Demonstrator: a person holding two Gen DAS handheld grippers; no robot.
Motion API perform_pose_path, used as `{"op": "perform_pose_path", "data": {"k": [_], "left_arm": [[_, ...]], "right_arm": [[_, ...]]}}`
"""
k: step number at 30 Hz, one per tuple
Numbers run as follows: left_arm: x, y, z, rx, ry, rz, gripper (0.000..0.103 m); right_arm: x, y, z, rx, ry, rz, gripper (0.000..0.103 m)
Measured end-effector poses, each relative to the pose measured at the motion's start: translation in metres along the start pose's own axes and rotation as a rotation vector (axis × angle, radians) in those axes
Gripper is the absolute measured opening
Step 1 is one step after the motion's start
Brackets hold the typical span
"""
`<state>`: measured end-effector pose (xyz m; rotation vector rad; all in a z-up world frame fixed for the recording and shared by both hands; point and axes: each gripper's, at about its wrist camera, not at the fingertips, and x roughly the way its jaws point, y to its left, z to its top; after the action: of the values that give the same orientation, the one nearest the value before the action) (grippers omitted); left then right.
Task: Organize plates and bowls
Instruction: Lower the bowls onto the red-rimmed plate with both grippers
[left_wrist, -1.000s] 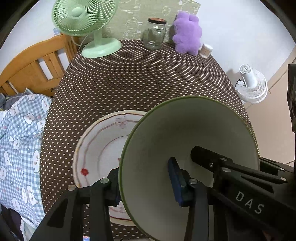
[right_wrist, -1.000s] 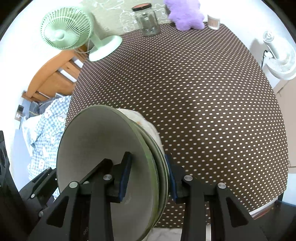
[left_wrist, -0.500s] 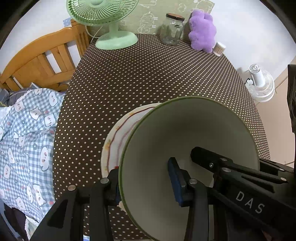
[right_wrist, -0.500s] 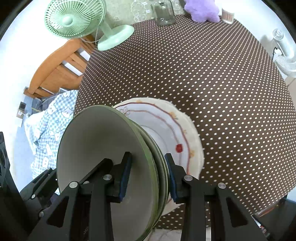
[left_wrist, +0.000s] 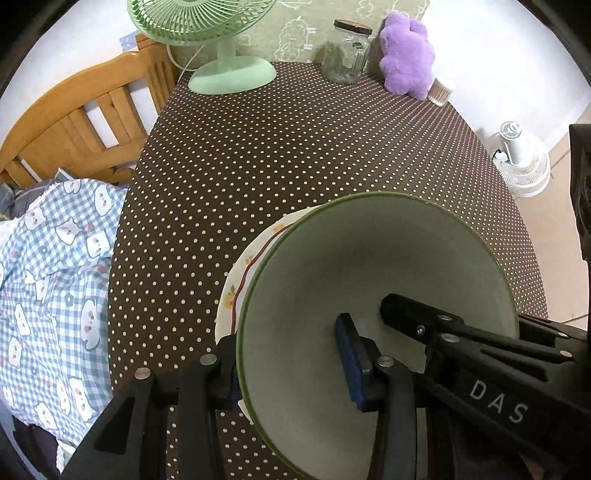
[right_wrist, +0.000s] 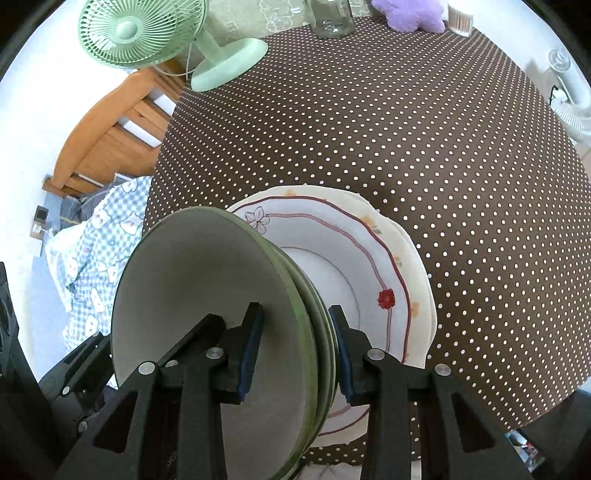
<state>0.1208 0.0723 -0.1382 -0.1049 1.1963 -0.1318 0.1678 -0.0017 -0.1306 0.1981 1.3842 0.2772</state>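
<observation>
While tilted steeply downward, both grippers' fingers (right_wrist: 251, 347) clamp stacked green bowls (right_wrist: 207, 295).

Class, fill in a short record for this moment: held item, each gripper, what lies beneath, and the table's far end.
held item: stack of green bowls, gripped on both sides
left gripper: shut on the stack's rim
right gripper: shut on the opposite rim
beneath: white floral plates, stacked on the dotted tablecloth
far end: green fan, glass jar, purple plush toy
</observation>
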Motion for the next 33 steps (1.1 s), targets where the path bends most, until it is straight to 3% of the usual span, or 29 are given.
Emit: {"op": "perform_pose_path", "data": {"k": [11, 14, 22, 24, 27, 33], "left_arm": [[0.0, 0.002, -0.003, -0.016, -0.02, -0.017, 0.045], [0.0, 0.001, -0.005, -0.012, -0.02, -0.006, 0.048], [-0.003, 0.006, -0.008, -0.015, -0.019, 0.043, 0.07], [-0.003, 0.005, -0.008, 0.006, -0.022, 0.053, 0.071], [-0.005, 0.0, -0.009, 0.049, -0.029, 0.056, 0.082], [-0.009, -0.002, -0.008, 0.065, -0.04, 0.053, 0.083]], "right_arm": [[-0.006, -0.006, -0.006, 0.001, -0.026, -0.012, 0.04], [-0.009, -0.006, -0.009, -0.003, -0.039, -0.043, 0.045], [-0.014, -0.007, -0.014, -0.006, -0.069, -0.132, 0.06], [-0.016, -0.008, -0.016, -0.009, -0.075, -0.148, 0.064], [-0.014, -0.007, -0.016, -0.011, -0.078, -0.171, 0.068], [-0.021, -0.006, -0.021, -0.016, -0.1, -0.186, 0.071]]}}
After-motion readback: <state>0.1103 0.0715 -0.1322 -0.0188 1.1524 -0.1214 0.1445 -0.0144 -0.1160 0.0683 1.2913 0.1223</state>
